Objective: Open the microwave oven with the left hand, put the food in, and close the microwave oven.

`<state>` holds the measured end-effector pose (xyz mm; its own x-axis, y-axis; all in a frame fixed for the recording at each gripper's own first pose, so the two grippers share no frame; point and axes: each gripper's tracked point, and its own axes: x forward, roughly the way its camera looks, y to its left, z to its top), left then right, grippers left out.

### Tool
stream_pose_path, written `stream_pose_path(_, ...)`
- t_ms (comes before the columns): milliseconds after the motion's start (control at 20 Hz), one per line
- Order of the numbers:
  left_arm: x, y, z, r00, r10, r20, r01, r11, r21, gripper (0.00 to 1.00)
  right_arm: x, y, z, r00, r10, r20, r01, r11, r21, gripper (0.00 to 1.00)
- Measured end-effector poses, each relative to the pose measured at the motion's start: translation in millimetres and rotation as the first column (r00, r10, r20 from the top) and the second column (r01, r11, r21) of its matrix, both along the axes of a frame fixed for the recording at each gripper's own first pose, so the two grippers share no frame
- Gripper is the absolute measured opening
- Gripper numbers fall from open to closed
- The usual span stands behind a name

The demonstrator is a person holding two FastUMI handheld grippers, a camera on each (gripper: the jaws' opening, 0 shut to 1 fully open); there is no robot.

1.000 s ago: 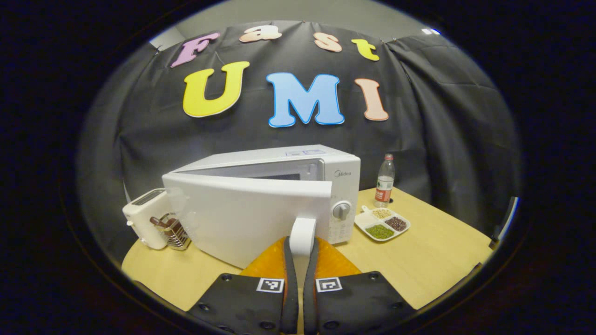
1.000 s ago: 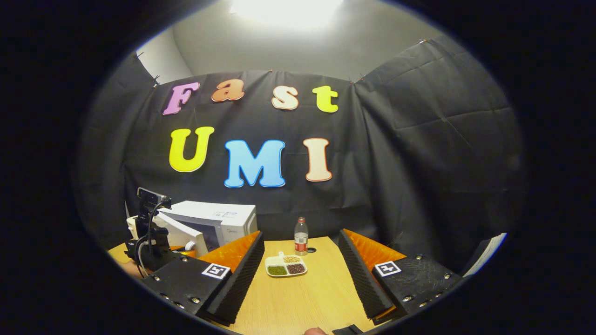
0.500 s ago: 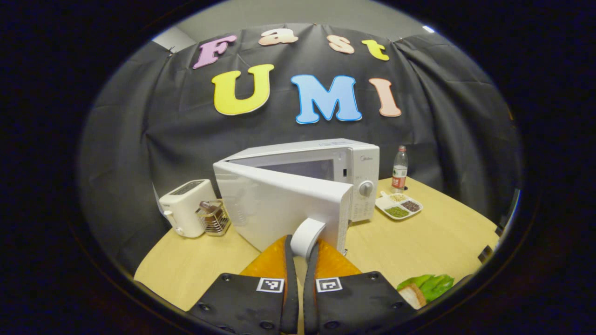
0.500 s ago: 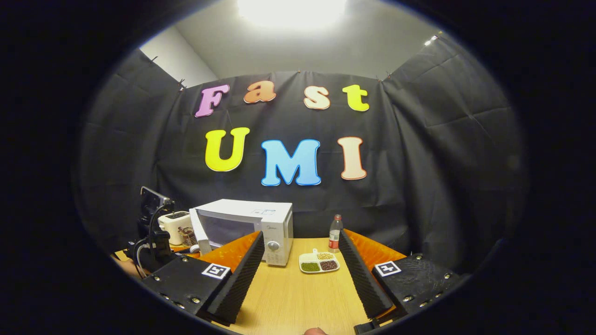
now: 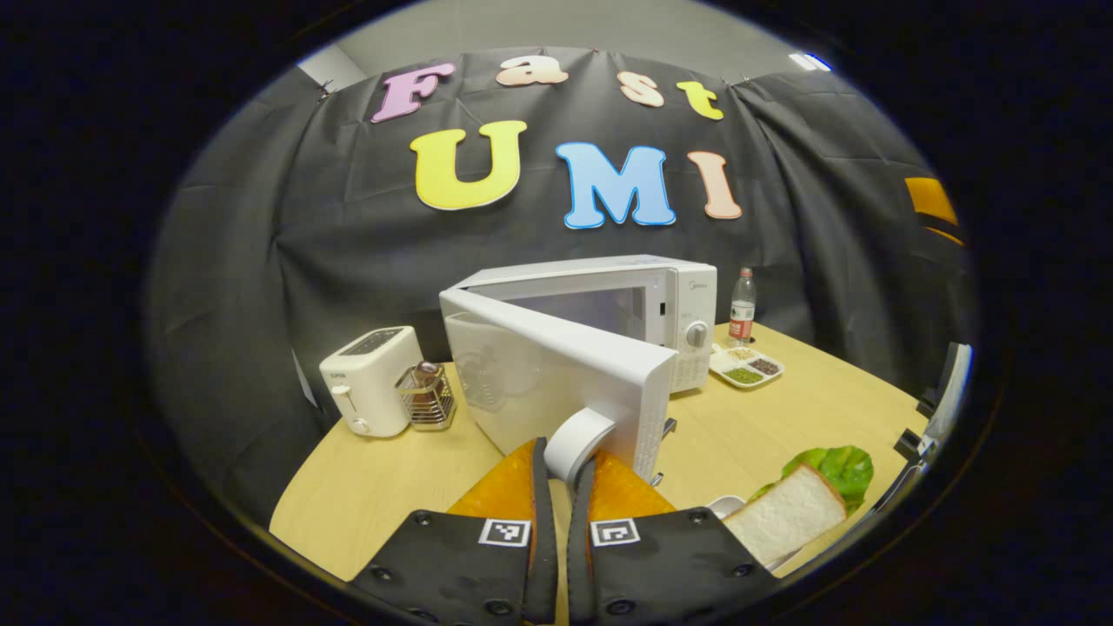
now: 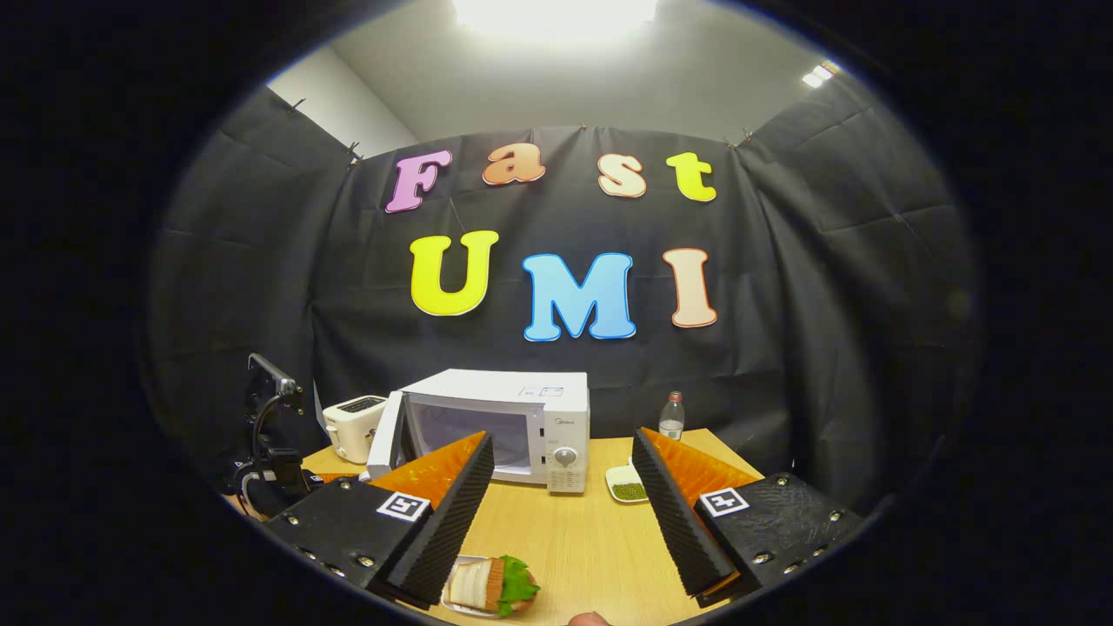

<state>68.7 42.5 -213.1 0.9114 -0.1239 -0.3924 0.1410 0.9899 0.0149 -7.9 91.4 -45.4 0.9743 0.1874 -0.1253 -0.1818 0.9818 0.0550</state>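
Observation:
The white microwave stands at the middle of the table with its door swung well out toward me. My left gripper is shut on the door's white handle. A sandwich with lettuce lies on a small white plate near the table's front right. In the right gripper view the microwave shows its cavity, with the door at its left. My right gripper hangs open and holds nothing, above and behind the sandwich.
A white toaster and a wire rack with a jar stand left of the microwave. A water bottle and a sectioned dish of beans sit to its right. The wooden table ends close in front.
The door has swung further open as my left gripper pulled its handle back. The sandwich has come into both views. The right gripper stayed open and turned toward the microwave.

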Motion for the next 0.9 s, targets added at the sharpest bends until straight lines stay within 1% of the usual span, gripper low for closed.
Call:
stream_pose_path(100,-5,16,0,1.000,-0.011,-0.002,0.011,1.000,-0.004,0.11,-3,15,2,1.000,0.000,0.001,0.000,1.000,0.002,0.97)
stream_pose_path(350,-18,57,-3,1.000,-0.008,0.003,0.008,1.000,-0.008,0.13,-7,46,0,1.000,-0.018,-0.006,0.019,1.000,0.019,0.97)
stream_pose_path(500,-23,81,-7,1.000,-0.010,0.007,0.010,1.000,-0.008,0.13,-10,60,-3,1.000,-0.023,-0.022,0.023,1.000,0.010,0.97)
stream_pose_path(600,-25,102,-8,1.000,0.010,0.007,-0.010,1.000,-0.001,0.13,-10,69,-3,0.999,-0.022,-0.023,0.022,1.000,0.010,0.97)
stream_pose_path(700,-28,119,-14,0.999,0.044,0.004,-0.044,0.999,0.004,0.13,-11,80,-5,0.999,-0.003,-0.032,0.003,1.000,0.006,0.97)
stream_pose_path(850,-34,138,-19,0.995,0.093,-0.023,-0.094,0.994,-0.048,0.16,-12,87,-4,0.999,0.031,-0.040,-0.032,0.999,-0.016,0.97)
stream_pose_path(900,-36,144,-20,0.993,0.116,-0.029,-0.117,0.991,-0.063,0.18,-11,88,-5,0.998,0.043,-0.046,-0.044,0.999,-0.019,0.97)
